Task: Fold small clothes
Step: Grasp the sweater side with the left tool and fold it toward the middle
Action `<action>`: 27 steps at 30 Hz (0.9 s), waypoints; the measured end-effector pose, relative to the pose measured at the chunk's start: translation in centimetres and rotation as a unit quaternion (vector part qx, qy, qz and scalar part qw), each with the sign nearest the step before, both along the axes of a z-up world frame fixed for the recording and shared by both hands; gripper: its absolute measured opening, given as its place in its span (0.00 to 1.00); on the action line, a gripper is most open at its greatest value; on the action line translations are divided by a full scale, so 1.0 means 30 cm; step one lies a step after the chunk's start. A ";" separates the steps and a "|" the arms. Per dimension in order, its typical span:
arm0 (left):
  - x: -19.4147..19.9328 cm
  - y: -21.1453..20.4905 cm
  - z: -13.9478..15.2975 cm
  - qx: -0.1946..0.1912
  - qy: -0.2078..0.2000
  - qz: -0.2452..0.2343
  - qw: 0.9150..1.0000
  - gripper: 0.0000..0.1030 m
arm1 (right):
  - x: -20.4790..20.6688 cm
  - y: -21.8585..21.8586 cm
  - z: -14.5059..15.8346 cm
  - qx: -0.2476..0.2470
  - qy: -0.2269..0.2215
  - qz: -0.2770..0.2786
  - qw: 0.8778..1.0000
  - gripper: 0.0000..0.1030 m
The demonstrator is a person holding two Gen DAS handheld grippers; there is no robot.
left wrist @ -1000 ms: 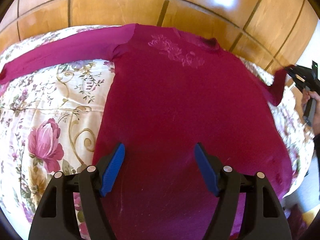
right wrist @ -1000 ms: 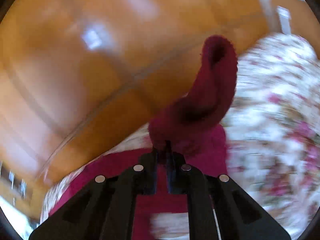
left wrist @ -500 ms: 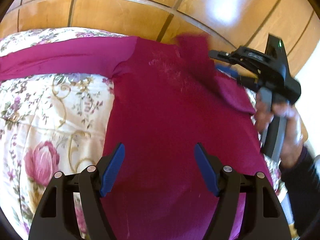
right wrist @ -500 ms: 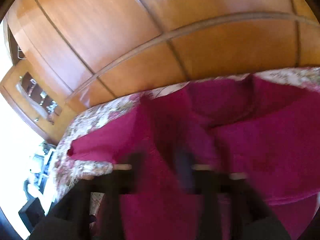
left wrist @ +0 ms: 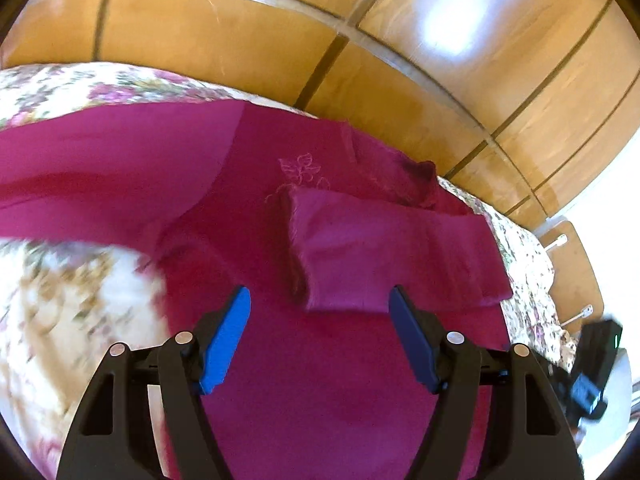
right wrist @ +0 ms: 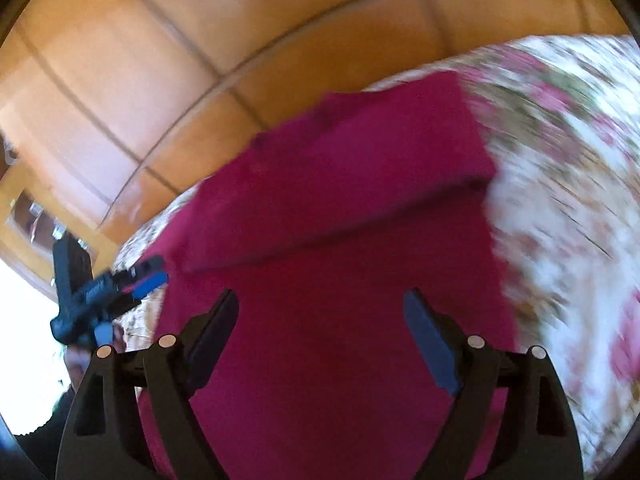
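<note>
Left wrist view shows your left gripper (left wrist: 318,338) with its jaws apart and nothing between the blue pads (left wrist: 226,338); they hang just above the body of the magenta top (left wrist: 320,400), which lies spread on the flowered bedspread (left wrist: 68,304). Straight ahead of the jaws, one sleeve (left wrist: 384,256) lies folded across the chest, its cuff end nearest the jaws and pointing toward the left pad. Just beyond that cuff sits a pale embroidered flower (left wrist: 300,168). The other sleeve (left wrist: 100,168) stretches out flat, far to the left of the jaws, across the bedspread. Beyond the top stands a wooden panelled wall (left wrist: 280,32). Low on the right, well off from the jaws, part of your right gripper (left wrist: 592,372) shows as a dark shape.

From the right wrist view, your right gripper (right wrist: 320,344) also has its jaws wide apart and empty, above the lower body of the top (right wrist: 328,320). The folded sleeve (right wrist: 332,200) lies as a band just ahead of the jaws. The bedspread (right wrist: 568,200) is blurred on the right of the jaws. On the left of them, your left gripper (right wrist: 132,280) shows, a hand (right wrist: 80,360) beneath it.
</note>
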State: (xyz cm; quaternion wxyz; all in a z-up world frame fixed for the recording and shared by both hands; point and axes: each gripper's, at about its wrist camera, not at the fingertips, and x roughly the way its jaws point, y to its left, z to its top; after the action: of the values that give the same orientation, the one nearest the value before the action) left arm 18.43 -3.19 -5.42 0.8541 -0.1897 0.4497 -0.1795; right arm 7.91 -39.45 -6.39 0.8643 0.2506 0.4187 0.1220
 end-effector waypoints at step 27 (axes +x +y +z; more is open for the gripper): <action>0.265 -0.104 -0.100 0.171 -0.010 0.028 0.985 0.09 | 0.343 0.022 -0.084 -0.038 0.014 -0.059 0.997 0.84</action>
State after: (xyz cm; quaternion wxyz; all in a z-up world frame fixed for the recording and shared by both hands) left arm 26.39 -6.30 -8.43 0.8832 -0.0515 0.4596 -0.0779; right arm 18.19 -38.77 -8.89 0.8730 0.2436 0.4193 0.0517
